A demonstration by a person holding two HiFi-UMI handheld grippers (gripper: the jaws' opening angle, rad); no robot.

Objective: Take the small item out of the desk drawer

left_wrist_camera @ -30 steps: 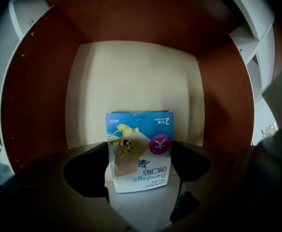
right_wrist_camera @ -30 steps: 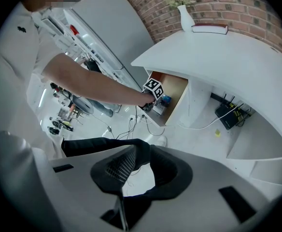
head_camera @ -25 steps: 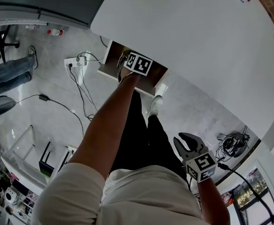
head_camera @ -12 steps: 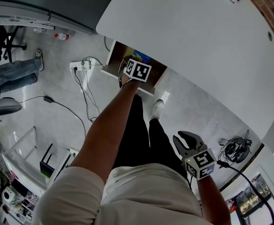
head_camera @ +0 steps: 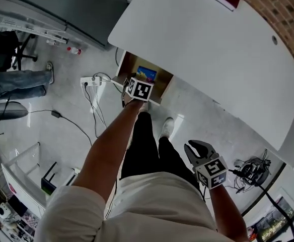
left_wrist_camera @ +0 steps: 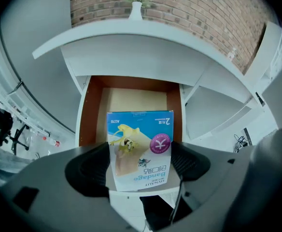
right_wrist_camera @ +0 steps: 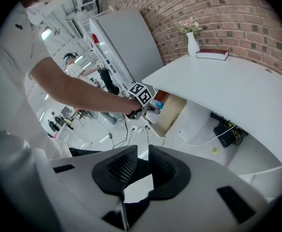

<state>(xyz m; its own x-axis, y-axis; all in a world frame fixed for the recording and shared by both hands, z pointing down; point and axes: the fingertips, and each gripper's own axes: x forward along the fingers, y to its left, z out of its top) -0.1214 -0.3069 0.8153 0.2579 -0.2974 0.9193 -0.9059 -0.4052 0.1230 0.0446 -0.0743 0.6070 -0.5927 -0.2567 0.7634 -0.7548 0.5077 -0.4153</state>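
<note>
While the left gripper (left_wrist_camera: 141,167) pinches the box (left_wrist_camera: 140,144) tight, it hangs just over the open drawer (left_wrist_camera: 133,96). Taking it out looks nearly done; moving it clear remains. The right gripper (right_wrist_camera: 140,166) jaws have just been closing, part open, on nothing.

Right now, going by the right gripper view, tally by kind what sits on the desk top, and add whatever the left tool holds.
vase with flowers: 1
red book: 1
bandage box: 1
Total: 3
</note>
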